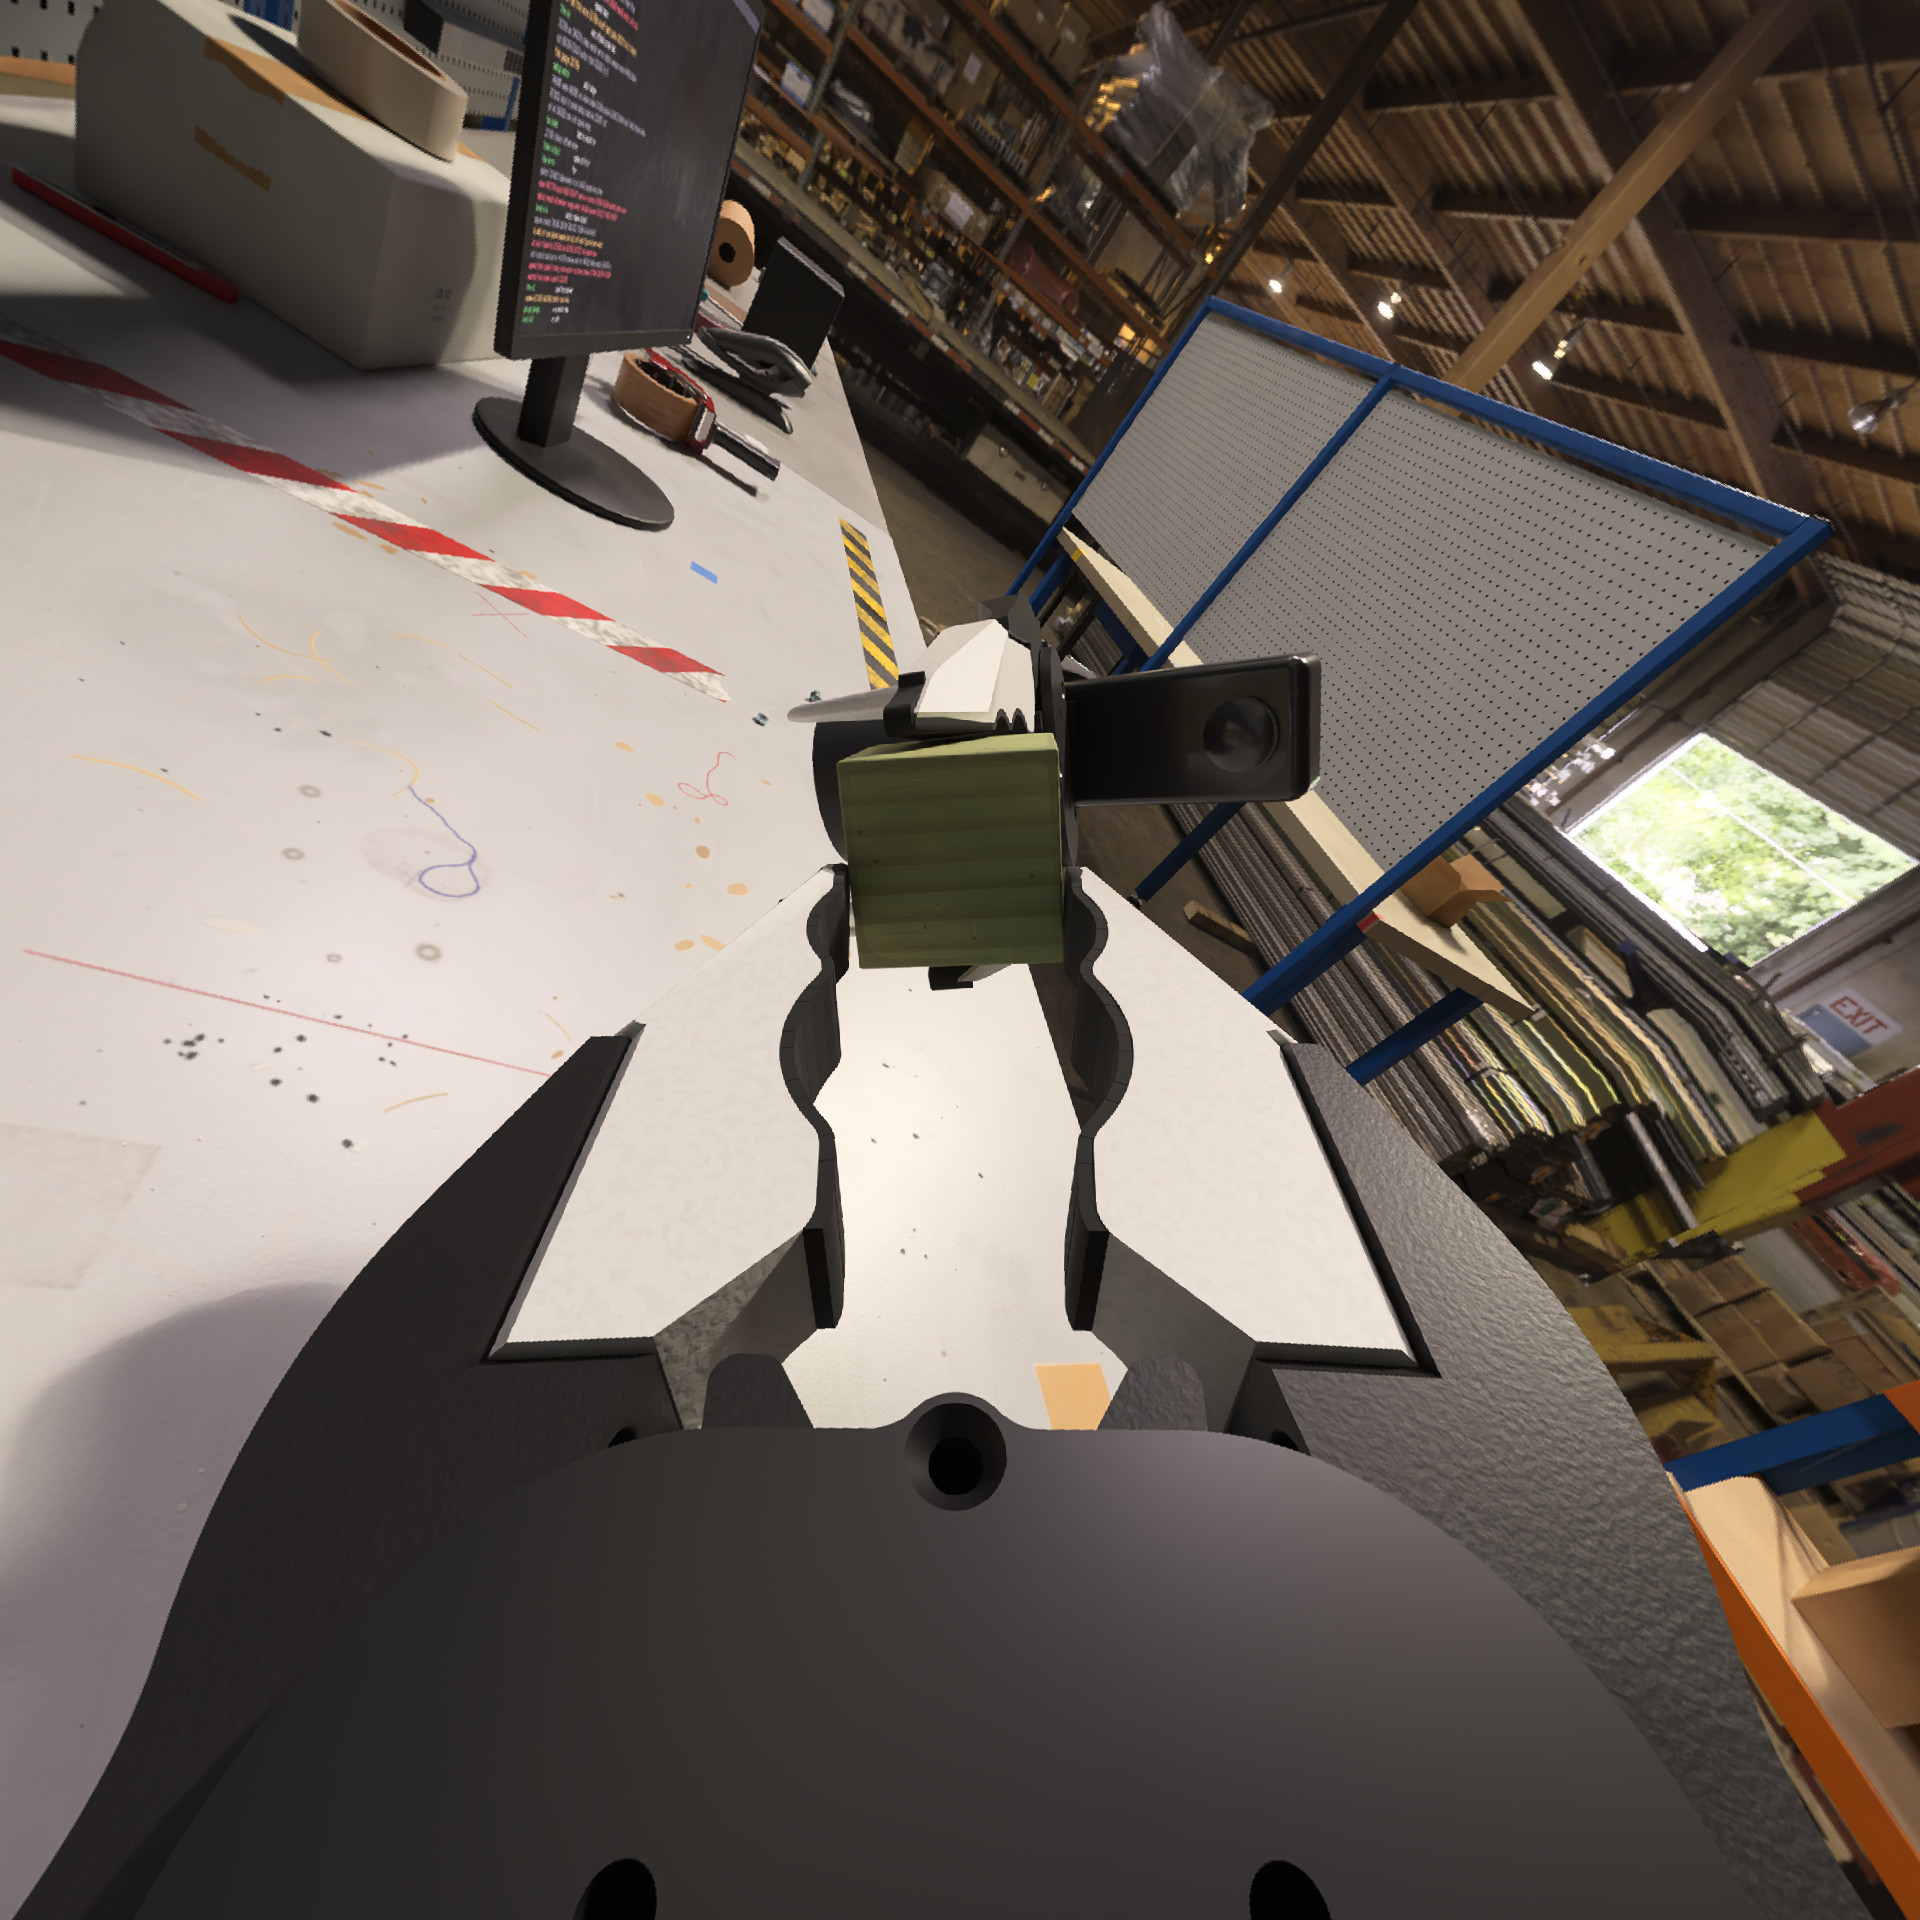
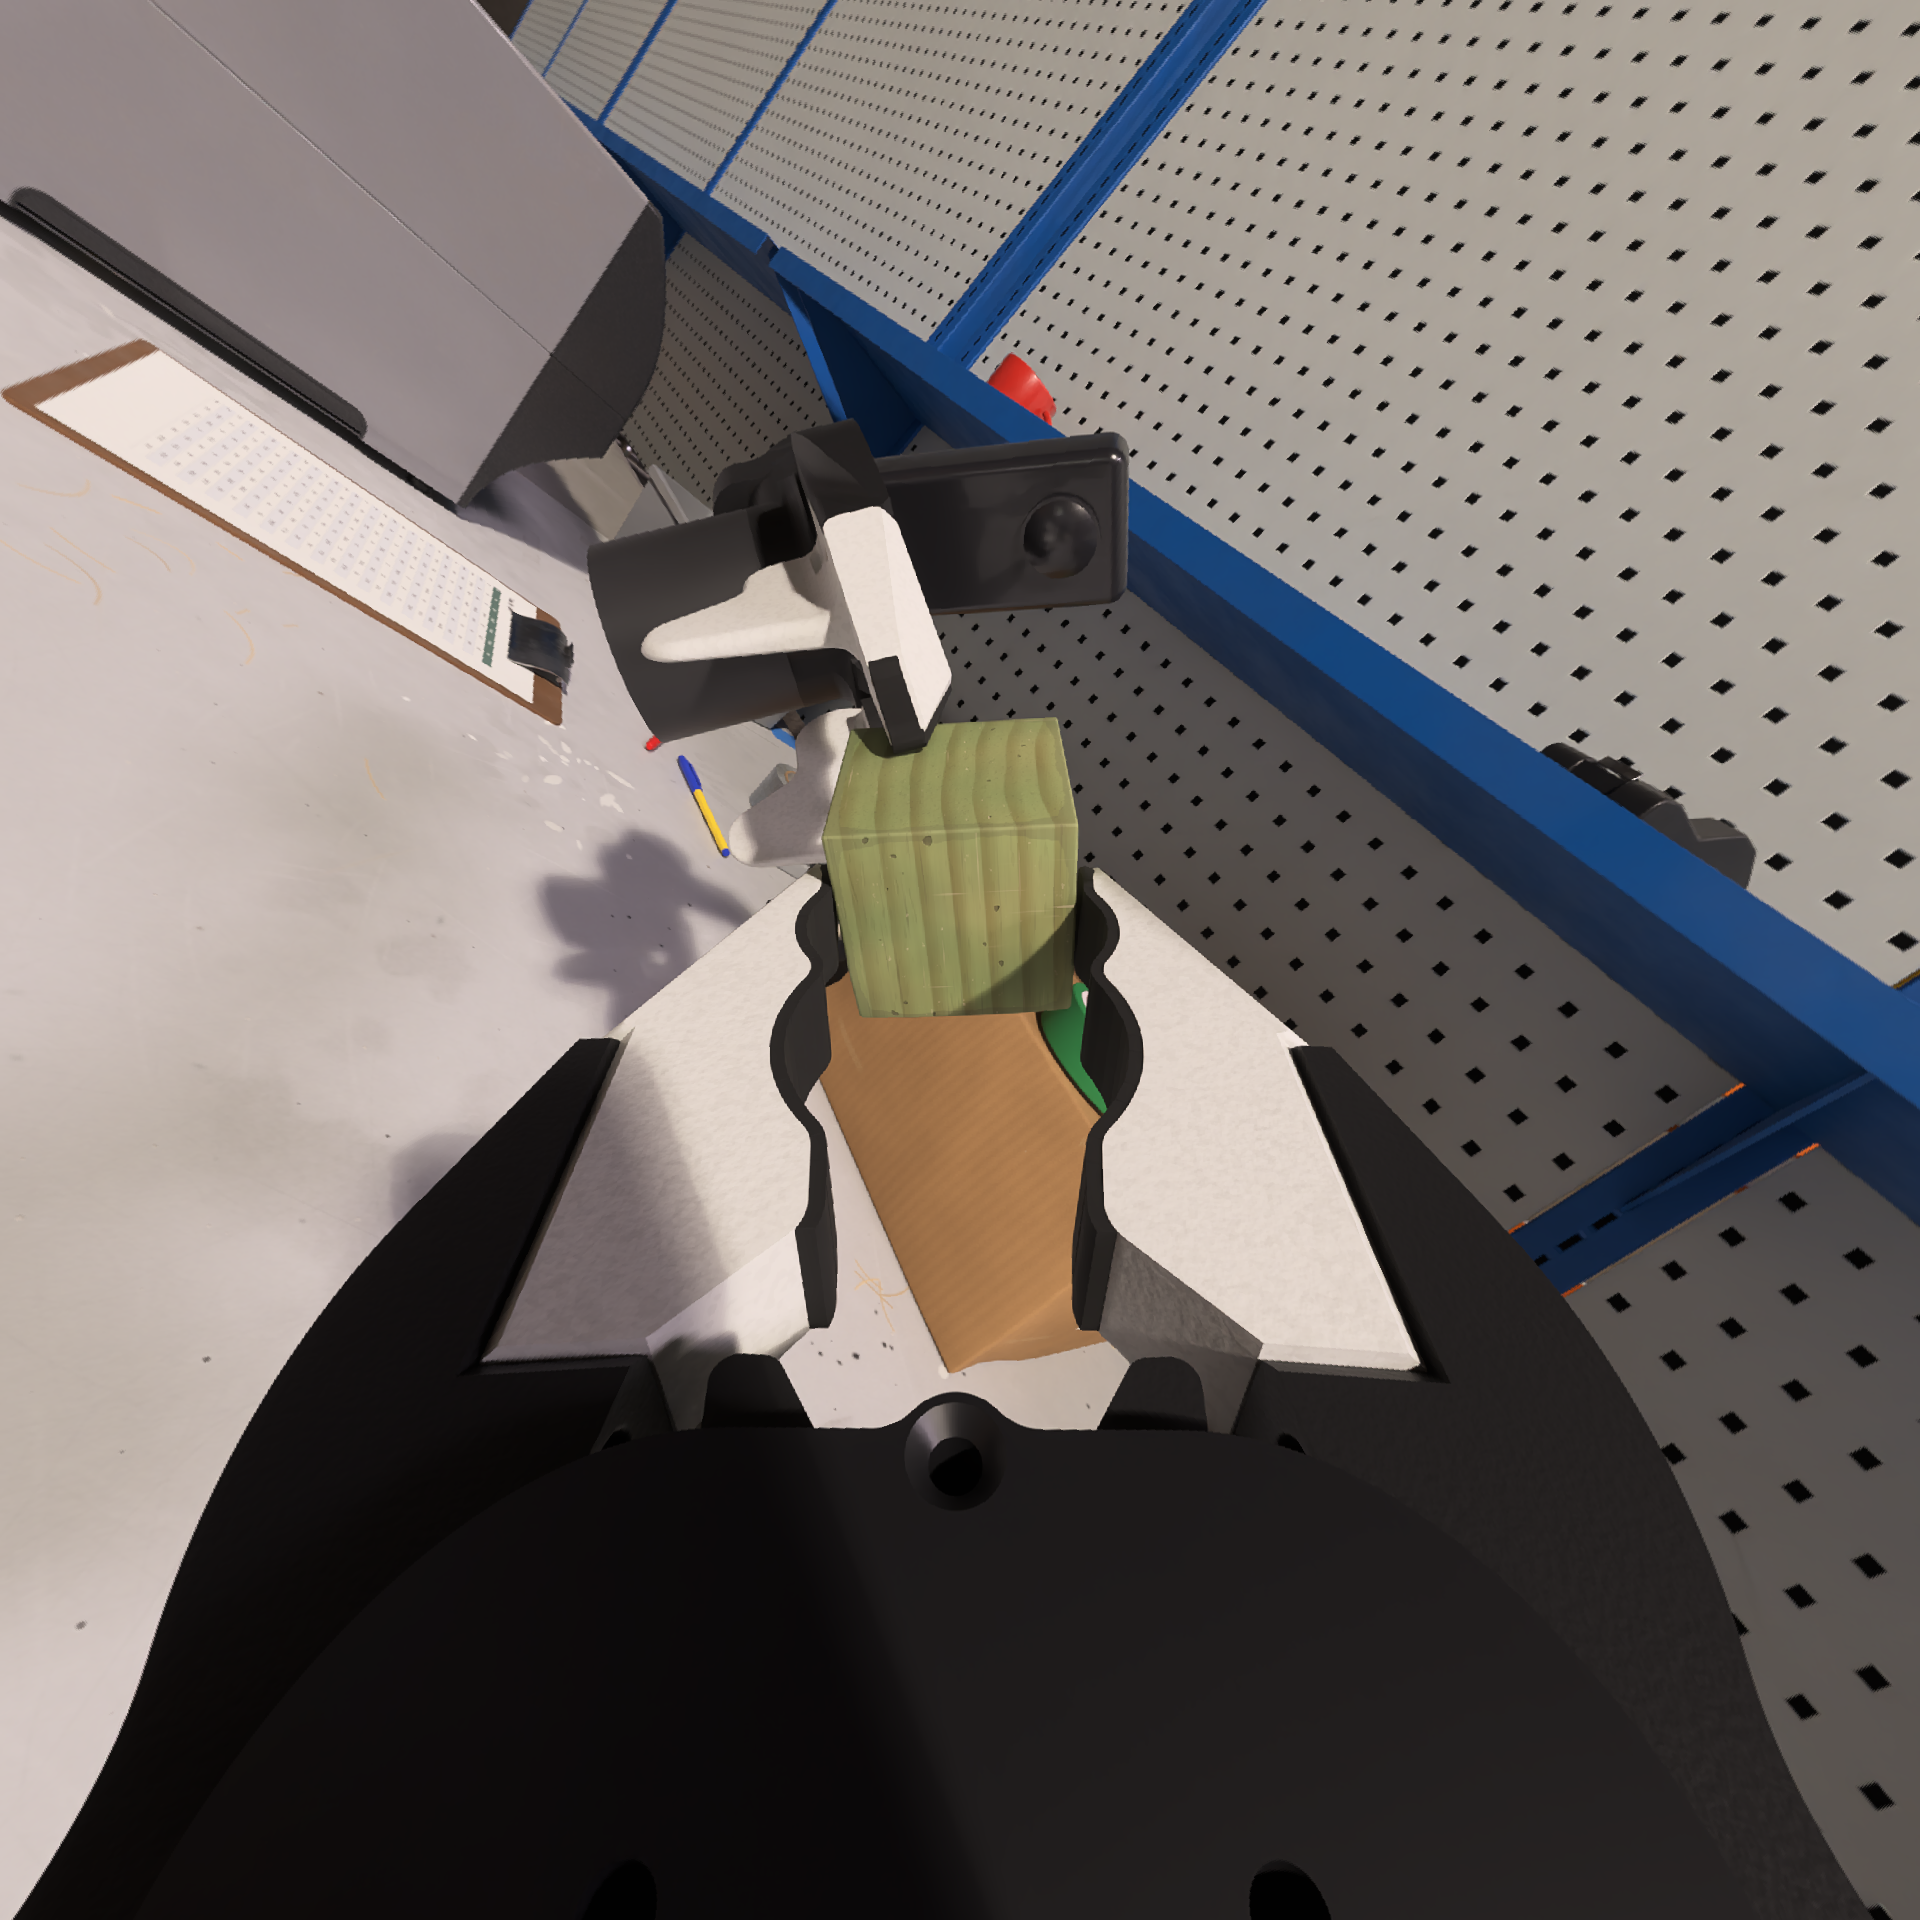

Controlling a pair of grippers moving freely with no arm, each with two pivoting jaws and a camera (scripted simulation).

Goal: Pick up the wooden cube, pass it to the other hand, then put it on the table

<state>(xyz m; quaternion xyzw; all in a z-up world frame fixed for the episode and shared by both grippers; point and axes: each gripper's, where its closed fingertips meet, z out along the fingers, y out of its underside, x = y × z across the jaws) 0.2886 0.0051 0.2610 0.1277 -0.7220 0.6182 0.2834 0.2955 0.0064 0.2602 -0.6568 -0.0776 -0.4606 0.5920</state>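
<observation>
Mid-frame in both views, the green-stained wooden cube (image 1: 951, 852) is hanging above the table (image 1: 312, 935), with the left gripper (image 1: 954, 904) and right gripper (image 2: 954, 914) both clenching its opposite faces. It is looking rigid, light and flat-sided, so 2 parallel faces are suiting a grip.

Probably warehouse workshop: pegboard (image 2: 1455, 312), racking (image 1: 987, 208).
</observation>
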